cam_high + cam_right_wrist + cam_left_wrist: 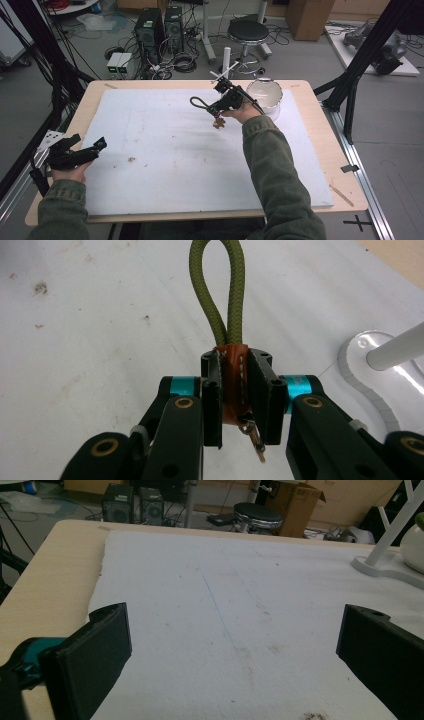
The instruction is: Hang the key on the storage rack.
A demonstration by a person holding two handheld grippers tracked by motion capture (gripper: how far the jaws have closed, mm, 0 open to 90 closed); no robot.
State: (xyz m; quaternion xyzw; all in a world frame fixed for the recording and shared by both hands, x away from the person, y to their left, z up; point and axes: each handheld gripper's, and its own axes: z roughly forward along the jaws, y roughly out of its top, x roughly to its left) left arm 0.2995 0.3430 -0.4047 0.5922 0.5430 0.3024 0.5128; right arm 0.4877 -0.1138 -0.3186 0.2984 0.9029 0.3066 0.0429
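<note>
High view: the right gripper (218,107) holds a cord loop (198,103) above the white mat (165,150), its loop pointing left. Left gripper view: jaws stand wide apart over the mat (225,595). Right gripper view: jaws clamp the loop's (220,295) orange tab (234,385), loop running straight ahead.

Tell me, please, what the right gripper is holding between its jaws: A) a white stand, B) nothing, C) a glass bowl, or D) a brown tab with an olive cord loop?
D: in the right gripper view, the right gripper is clamped on the brown tab, with the olive cord loop rising from it.
</note>
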